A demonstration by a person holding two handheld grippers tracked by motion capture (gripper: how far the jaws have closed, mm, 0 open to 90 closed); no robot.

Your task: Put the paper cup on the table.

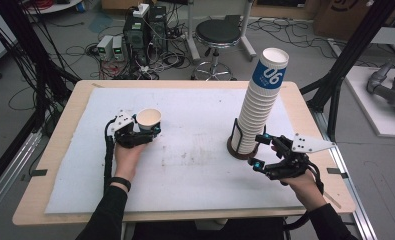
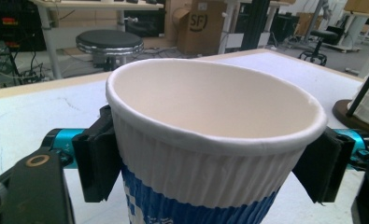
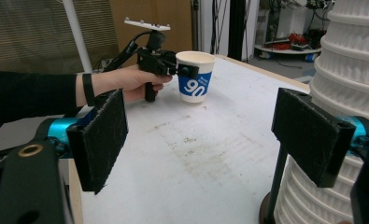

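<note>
The cup stack (image 1: 259,107), a tall column of ribbed white paper cups with a blue band at its top, is taken as the landmark; it stands in a dark round holder (image 1: 236,149) on the right part of the tabletop (image 1: 195,165).

Nearest to the person, just in front of and right of the stack's base, the right tool (image 1: 261,150) is held in the person's right hand (image 1: 300,182). Its jaws are spread wide and nothing is clamped between them: in the right gripper view one pad (image 3: 100,137) is seen well clear of the stack, while the other pad (image 3: 310,135) is seen just beside the stack's lower cups (whether it touches them cannot be told).

Well to the left of the stack, and level with its base, a single paper cup (image 1: 148,120) is held upright by the left tool (image 1: 144,134), which is carried in the person's left hand (image 1: 127,157). The cup's ribbed wall is pressed from both sides by the black pads (image 2: 95,161), just under the rolled rim and above the blue band. In the right gripper view its bottom is seen at the white mat (image 1: 85,165); whether it rests there cannot be told.

Behind the stack, beyond the far edge of the tabletop, a black round stool (image 1: 217,35) is seen on the floor, and further left of it a cluster of computer boxes and cables (image 1: 142,35).
</note>
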